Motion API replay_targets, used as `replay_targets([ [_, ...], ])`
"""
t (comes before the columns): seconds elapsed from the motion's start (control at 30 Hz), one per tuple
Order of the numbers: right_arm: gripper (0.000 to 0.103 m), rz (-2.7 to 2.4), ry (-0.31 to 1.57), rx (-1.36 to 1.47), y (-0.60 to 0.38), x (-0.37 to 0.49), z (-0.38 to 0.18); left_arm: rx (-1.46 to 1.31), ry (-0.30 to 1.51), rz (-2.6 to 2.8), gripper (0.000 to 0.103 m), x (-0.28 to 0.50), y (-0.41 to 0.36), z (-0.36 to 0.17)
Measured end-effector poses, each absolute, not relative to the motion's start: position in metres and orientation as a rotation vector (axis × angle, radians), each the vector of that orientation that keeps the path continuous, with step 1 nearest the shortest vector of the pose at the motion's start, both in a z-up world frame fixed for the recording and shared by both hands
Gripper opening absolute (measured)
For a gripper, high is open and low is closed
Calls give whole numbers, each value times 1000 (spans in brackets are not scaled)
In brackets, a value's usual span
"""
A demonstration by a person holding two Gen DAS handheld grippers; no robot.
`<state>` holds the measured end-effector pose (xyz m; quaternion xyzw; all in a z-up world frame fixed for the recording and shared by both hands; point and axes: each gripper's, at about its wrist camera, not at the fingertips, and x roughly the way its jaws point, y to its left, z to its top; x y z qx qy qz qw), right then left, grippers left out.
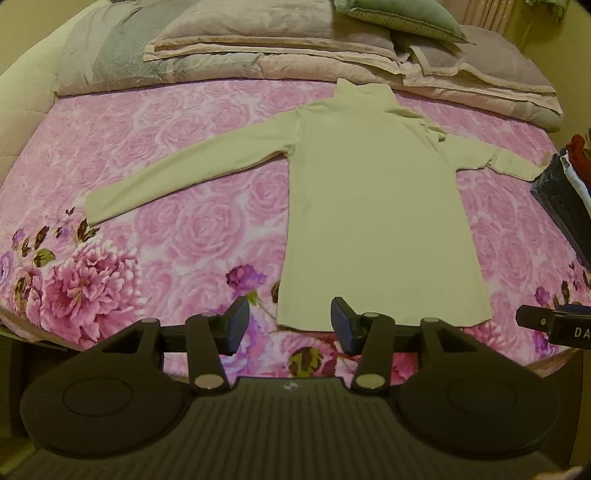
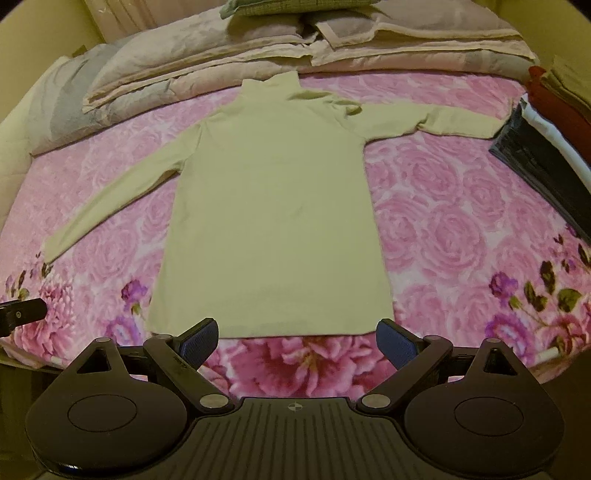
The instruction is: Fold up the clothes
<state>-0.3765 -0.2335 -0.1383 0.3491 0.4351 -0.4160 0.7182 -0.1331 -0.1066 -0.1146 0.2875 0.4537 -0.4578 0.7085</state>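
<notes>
Both sets of jaws are standing apart with nothing between them, and I am seeing that first through the left wrist camera: my left gripper [image 1: 290, 325] is hanging over the near edge of the bed, its blue pads [image 1: 238, 325] spread and empty, pointing down at the bottom hem of the pale turtleneck top [image 1: 373, 206]. The top is lying flat on the pink rose-print sheet [image 1: 207, 221], collar toward the far side, hem toward me. One sleeve is reaching out to the left across the sheet, and the other is running right, where its cuff is ending just beside a dark bin [image 1: 561, 206] holding red and white cloth. Folded beige and grey bedding [image 1: 266, 48] is piled along the far side, with a green pillow [image 1: 399, 16] on top. At the right edge I am catching a black finger of my right gripper [image 1: 546, 325].

Through the right wrist camera, my right gripper [image 2: 297, 341] is holding its fingers spread wide and empty, framing the hem of the top [image 2: 273, 206] from above without touching it. The top is sitting centred here, body smooth, left sleeve slanting down toward the near left, right sleeve stretching out to the bin [image 2: 543, 162]. The bedding [image 2: 207, 62] is lining the far edge of the sheet [image 2: 443, 206]. A bit of my left gripper [image 2: 22, 310] is poking in at the left edge.
</notes>
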Motion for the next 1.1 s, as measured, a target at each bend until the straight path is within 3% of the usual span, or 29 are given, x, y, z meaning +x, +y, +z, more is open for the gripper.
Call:
replay_targets([
  [0.7,95,-953,984,820,-258,-392,-143,611,1056,-1063,46,-143,-142,-118],
  [1.1,95,-1180,482,1086,-405,-493,-177,460,1076,-1095,44,-129,-258,-158],
])
